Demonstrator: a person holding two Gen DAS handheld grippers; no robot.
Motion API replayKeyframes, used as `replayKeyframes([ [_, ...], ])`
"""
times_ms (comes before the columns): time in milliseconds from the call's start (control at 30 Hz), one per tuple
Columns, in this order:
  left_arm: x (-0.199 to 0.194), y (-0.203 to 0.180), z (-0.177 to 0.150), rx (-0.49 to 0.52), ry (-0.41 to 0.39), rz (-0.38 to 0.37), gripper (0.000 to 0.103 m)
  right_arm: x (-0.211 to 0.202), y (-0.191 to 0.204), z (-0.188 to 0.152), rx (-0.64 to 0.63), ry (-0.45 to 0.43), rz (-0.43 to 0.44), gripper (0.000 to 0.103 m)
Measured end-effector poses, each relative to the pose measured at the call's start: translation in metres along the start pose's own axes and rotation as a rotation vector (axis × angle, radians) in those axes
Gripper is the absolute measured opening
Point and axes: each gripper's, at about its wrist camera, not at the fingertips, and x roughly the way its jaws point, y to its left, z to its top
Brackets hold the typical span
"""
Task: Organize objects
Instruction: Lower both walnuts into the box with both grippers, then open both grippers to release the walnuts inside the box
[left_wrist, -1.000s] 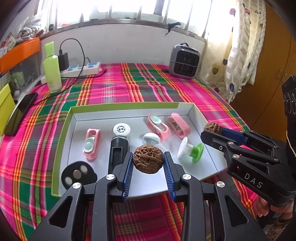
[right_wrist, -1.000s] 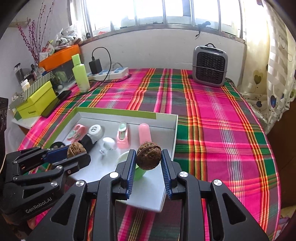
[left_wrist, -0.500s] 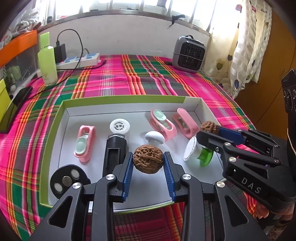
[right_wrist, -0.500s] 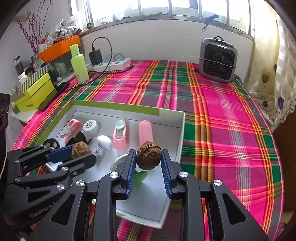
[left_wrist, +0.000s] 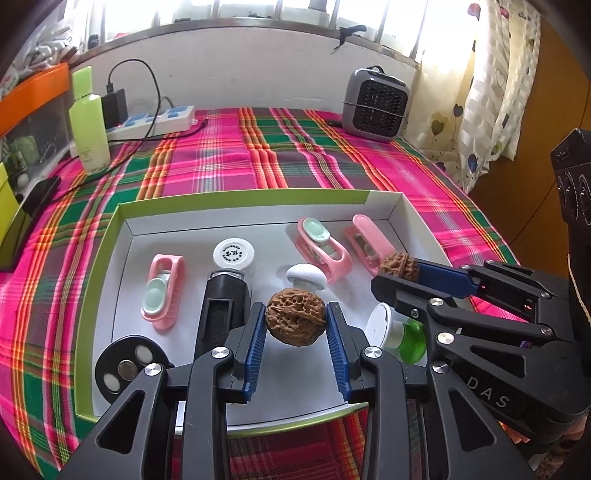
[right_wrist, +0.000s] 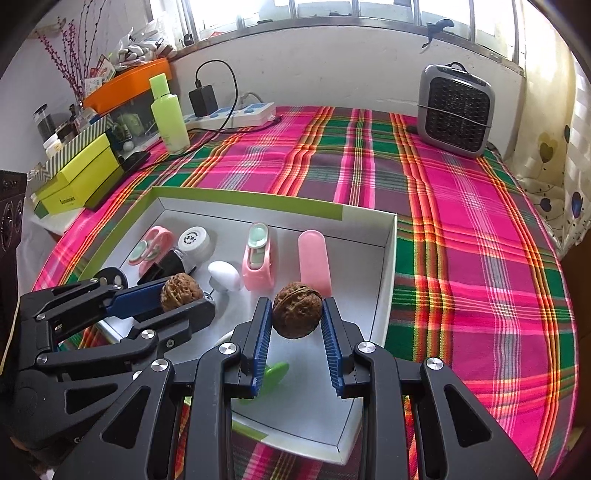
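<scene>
Both my tools are narrowed to a grip, one walnut each. Left tool pinches its walnut between the blue pads, held above the tray, near-centre. Right tool clamps the second walnut above the tray's near right part. Tray sits on the tabletop under a pink-green plaid cloth. Far side: grey heater, green bottle, power strip, barred window.

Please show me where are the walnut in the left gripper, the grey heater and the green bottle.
Brown wrinkled walnut (left_wrist: 296, 316), left wrist view, middle of shell.
Small grey heater (right_wrist: 457, 110), right wrist view, front grille.
Light green plastic bottle (right_wrist: 169, 118), right wrist view, body.
</scene>
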Motion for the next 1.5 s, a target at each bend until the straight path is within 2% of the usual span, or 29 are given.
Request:
replayKeyframes([
  [267,0.0062,0.0026,-0.0005,-0.007,0.015,0.008,0.031,0.0019,0.0014,0.0007,-0.019,0.006,-0.019,0.029],
  [1167,0.0042,0.0054,-0.0019,-0.014,0.017,0.015,0.031,0.0048,0.0034,0.0004,-0.009,0.023,-0.005,0.029],
  [1500,0.0036,0.0084,-0.0031,-0.020,0.017,0.025,0.037,0.0040,0.0030,0.0000,-0.010,0.023,-0.012,0.029],
])
